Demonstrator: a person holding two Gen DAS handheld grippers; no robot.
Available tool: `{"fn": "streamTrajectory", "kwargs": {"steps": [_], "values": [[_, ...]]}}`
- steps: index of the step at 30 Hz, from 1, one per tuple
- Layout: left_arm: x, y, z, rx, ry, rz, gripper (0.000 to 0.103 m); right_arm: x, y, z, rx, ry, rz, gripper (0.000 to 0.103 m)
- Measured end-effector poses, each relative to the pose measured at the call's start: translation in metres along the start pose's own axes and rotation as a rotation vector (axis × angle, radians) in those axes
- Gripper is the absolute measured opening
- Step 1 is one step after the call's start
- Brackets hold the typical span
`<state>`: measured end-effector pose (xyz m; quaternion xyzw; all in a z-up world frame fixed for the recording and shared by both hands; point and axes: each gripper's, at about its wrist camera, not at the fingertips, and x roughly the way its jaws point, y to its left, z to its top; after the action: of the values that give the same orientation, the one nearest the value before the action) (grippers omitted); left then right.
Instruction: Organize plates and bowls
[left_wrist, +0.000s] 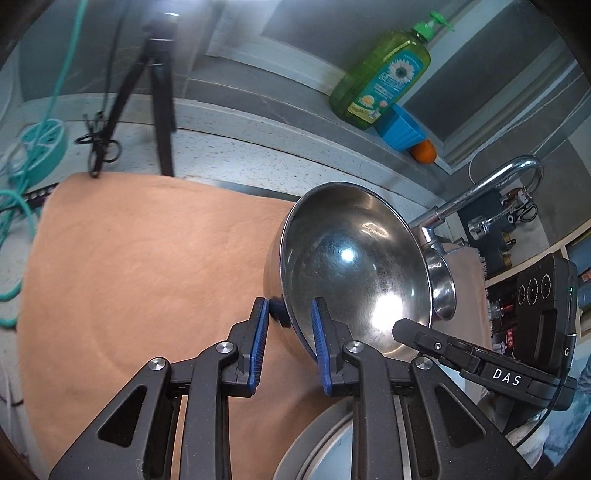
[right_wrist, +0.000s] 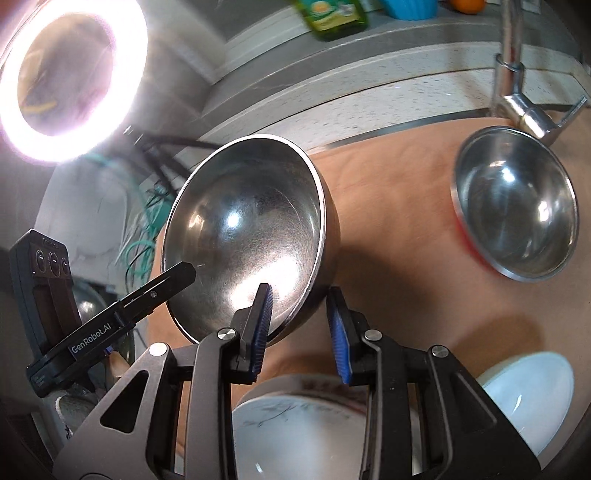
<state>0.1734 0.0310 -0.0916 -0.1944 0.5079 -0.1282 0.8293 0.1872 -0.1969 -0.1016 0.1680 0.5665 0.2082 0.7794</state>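
A large steel bowl (left_wrist: 351, 266) (right_wrist: 243, 236) hangs tilted above the orange cloth (left_wrist: 129, 277) (right_wrist: 406, 295), held from both sides. My left gripper (left_wrist: 289, 306) is shut on its near rim, one blue pad outside and one inside the wall. My right gripper (right_wrist: 299, 295) is shut on the opposite rim in the same way. Each view shows the other gripper's black fingertip (left_wrist: 406, 328) (right_wrist: 184, 271) reaching into the bowl. A second, smaller steel bowl (right_wrist: 517, 206) (left_wrist: 441, 288) rests on the cloth. A white plate with a dark drawing (right_wrist: 295, 424) and a plain white dish (right_wrist: 528, 391) lie below the grippers.
A chrome faucet (left_wrist: 480, 188) (right_wrist: 509, 74) rises at the cloth's back edge. On the ledge stand a green soap bottle (left_wrist: 380, 70), a blue cup (left_wrist: 400, 127) and an orange (left_wrist: 424, 152). A tripod (left_wrist: 159, 92) and a bright ring light (right_wrist: 66, 74) stand at one end.
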Motion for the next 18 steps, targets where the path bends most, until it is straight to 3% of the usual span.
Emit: {"fn": "streamTrajectory", "kwargs": {"steps": [10,18], "values": [[-0.052,0.044,-0.049,-0.111,-0.059,0.044,0.021,0.015,0.054,-0.037,-0.088,0.065,0.097,0.031],[-0.080,0.075,-0.091,-0.206,-0.084,0.097,0.021,0.038,0.095,-0.074,-0.175,0.165,0.108,0.031]]}}
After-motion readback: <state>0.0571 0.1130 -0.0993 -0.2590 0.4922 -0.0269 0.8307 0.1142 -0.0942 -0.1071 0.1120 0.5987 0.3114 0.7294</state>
